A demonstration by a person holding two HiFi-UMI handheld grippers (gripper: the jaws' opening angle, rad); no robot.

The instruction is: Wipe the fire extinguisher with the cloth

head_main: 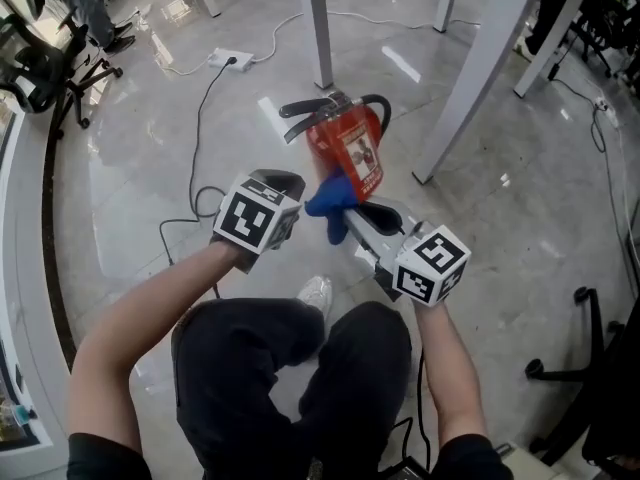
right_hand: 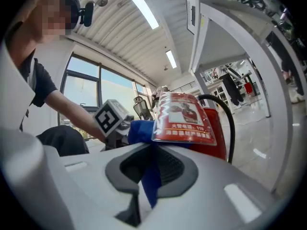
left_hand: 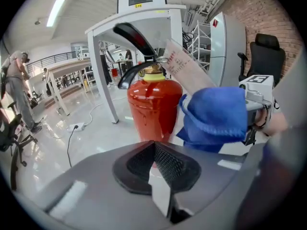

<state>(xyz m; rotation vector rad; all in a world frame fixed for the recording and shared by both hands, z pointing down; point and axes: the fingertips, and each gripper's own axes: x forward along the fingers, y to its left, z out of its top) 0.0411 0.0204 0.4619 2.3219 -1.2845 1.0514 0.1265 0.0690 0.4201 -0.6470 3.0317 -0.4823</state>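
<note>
Blue cloth [head_main: 328, 204] clamped in right claw [head_main: 348, 218] meets edge of fire extinguisher [head_main: 345, 143]; left claw [head_main: 283, 184] together, just beside.

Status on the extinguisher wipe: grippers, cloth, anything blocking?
Left gripper shut, empty. Right gripper shut on blue cloth, cloth beside the red fire extinguisher. Nothing between them; table leg stands behind.

Glossy red metal fire extinguisher [head_main: 326, 144], soft blue cloth [head_main: 329, 199], shiny smooth floor [head_main: 520, 218].
</note>
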